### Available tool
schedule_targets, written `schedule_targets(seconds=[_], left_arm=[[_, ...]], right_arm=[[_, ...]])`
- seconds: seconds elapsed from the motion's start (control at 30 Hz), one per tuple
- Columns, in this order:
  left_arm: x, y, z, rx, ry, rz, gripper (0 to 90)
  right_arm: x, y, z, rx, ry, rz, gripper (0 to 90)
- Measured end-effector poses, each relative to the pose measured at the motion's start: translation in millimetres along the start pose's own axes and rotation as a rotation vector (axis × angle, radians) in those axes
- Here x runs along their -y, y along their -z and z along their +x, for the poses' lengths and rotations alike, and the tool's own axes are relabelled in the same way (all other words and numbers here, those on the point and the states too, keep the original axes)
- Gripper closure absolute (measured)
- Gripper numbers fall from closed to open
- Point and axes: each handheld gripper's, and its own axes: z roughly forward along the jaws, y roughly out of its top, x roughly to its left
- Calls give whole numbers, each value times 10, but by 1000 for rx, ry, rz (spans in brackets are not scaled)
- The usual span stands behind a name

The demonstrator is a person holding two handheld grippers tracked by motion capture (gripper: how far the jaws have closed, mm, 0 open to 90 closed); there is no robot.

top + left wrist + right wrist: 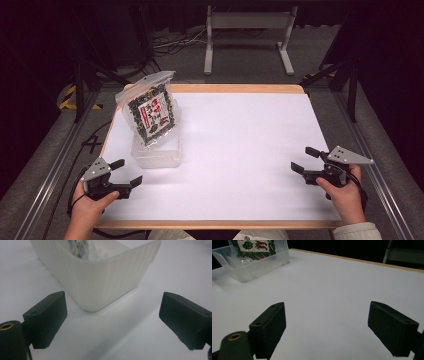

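A clear plastic bin (156, 155) stands on the left part of the white table (235, 150). A snack bag (151, 111) with a dark printed label stands upright in it, leaning back. My left gripper (125, 172) is open near the table's front left, just short of the bin's near corner (96, 290), nothing between its jaws. My right gripper (305, 160) is open at the front right, well away from the bin (252, 263), its jaws wide over bare table. The bag's label (253, 246) peeks above the bin wall in the right gripper view.
The table's wooden edge (240, 88) runs along the back. Beyond it stand a white metal frame (247, 35) and loose cables (175, 42) on the floor. Dark stands (345, 75) flank both sides. A wide stretch of white table lies between the grippers.
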Motion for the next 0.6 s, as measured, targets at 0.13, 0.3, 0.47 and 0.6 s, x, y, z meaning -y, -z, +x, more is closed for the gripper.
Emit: schedule_targets(seconds=[0.13, 0.3, 0.47, 0.6], left_arm=[[67, -42, -11, 6, 17, 8, 105], [57, -38, -10, 7, 31, -15, 104], [76, -27, 11, -7, 46, -30, 99], [72, -22, 6, -7, 49, -36, 98]], right_arm=[[97, -17, -26, 0, -13, 17, 152], [140, -31, -34, -4, -23, 22, 152], [166, -66, -23, -10, -23, 30, 152], [165, -75, -17, -12, -21, 28, 152]])
